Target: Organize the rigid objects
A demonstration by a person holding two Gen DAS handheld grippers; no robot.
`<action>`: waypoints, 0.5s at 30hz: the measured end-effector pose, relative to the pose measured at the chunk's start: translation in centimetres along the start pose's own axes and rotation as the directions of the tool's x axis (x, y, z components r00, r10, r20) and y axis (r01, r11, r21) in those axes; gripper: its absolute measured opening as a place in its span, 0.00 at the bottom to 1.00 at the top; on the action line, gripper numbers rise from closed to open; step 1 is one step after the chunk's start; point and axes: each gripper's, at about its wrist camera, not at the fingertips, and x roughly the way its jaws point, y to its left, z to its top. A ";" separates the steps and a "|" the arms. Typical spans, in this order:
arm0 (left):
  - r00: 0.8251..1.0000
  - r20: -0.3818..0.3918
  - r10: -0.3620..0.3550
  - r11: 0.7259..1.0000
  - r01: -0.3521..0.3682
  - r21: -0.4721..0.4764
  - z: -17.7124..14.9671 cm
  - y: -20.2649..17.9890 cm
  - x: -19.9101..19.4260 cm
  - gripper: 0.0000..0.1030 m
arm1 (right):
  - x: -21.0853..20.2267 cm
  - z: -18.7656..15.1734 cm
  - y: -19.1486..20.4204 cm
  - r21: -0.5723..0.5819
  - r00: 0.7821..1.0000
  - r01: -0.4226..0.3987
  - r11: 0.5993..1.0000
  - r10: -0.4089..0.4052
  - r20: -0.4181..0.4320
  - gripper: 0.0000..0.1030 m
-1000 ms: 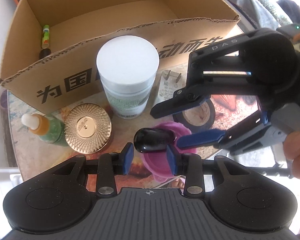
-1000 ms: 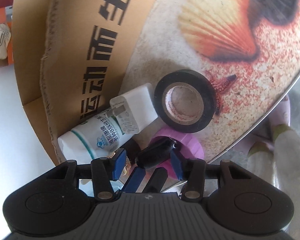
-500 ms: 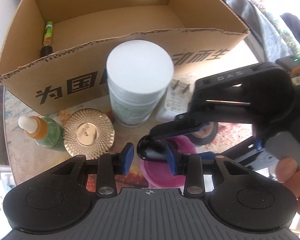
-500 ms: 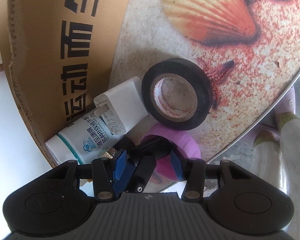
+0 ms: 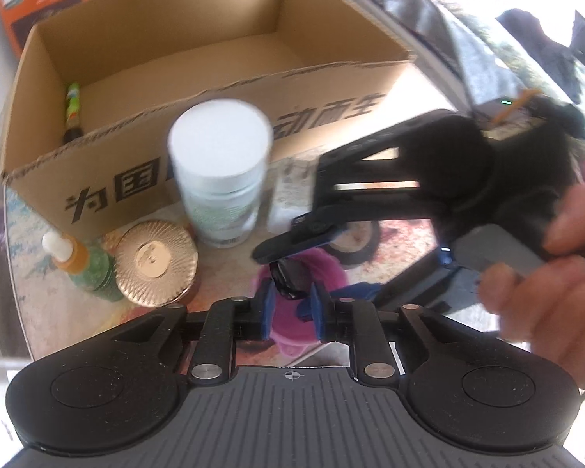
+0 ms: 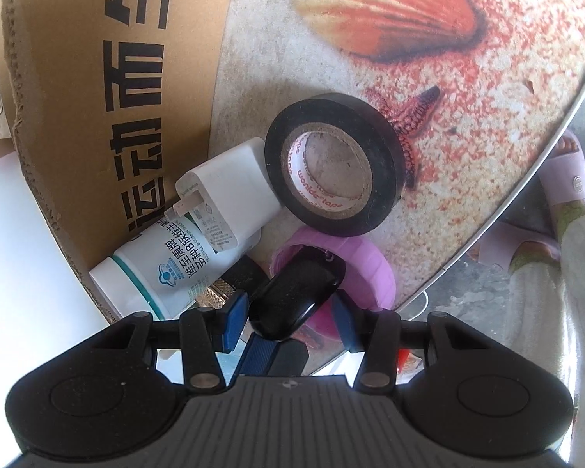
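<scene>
A glossy black oval object (image 6: 296, 298) lies on a pink cup (image 6: 351, 261) at the table's near edge. My right gripper (image 6: 288, 319) is open, its blue pads on either side of the black object. In the left wrist view my left gripper (image 5: 290, 308) is open over the pink cup (image 5: 316, 273), with the black object (image 5: 288, 273) just beyond its pads and the right gripper's fingers (image 5: 292, 240) crossing in front. An open cardboard box (image 5: 230, 89) stands behind.
A white pill bottle (image 5: 222, 179), a gold-lidded jar (image 5: 156, 261) and a green dropper bottle (image 5: 85, 265) stand by the box. A white charger (image 6: 230, 191) and black tape roll (image 6: 335, 167) lie beside the cup. A small tube (image 5: 72, 113) lies in the box.
The left gripper has pulled back and up from the black object. The right gripper has moved in around it, and the object now points along its fingers.
</scene>
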 end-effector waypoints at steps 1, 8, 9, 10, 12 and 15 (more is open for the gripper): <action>1.000 0.006 -0.005 1.000 0.004 0.017 0.0 -0.4 -0.2 0.18 | 0.2 -0.2 0.0 -0.001 1.000 -0.004 1.000 0.004 0.000 0.46; 1.000 -0.005 -0.010 1.000 0.010 0.022 0.1 -1.1 0.5 0.18 | 0.5 -0.9 -0.8 0.008 1.000 -0.018 1.000 0.018 0.022 0.35; 1.000 -0.010 -0.007 1.000 0.007 0.015 0.1 -0.9 0.7 0.18 | 0.4 -0.8 -1.1 0.014 0.999 -0.019 1.000 0.019 0.028 0.34; 1.000 -0.014 -0.002 1.000 0.002 0.008 0.1 -0.8 0.8 0.18 | 0.4 -0.8 -1.3 0.019 0.999 -0.020 1.000 0.019 0.034 0.31; 1.000 -0.020 0.002 1.000 -0.002 0.000 0.1 -0.6 1.1 0.18 | 0.4 -0.8 -1.7 0.030 0.999 -0.030 0.999 0.029 0.041 0.31; 1.000 -0.029 0.012 1.000 -0.012 0.005 0.1 -0.7 1.5 0.19 | 0.2 -0.8 -1.5 0.008 0.998 -0.021 1.000 0.021 0.058 0.32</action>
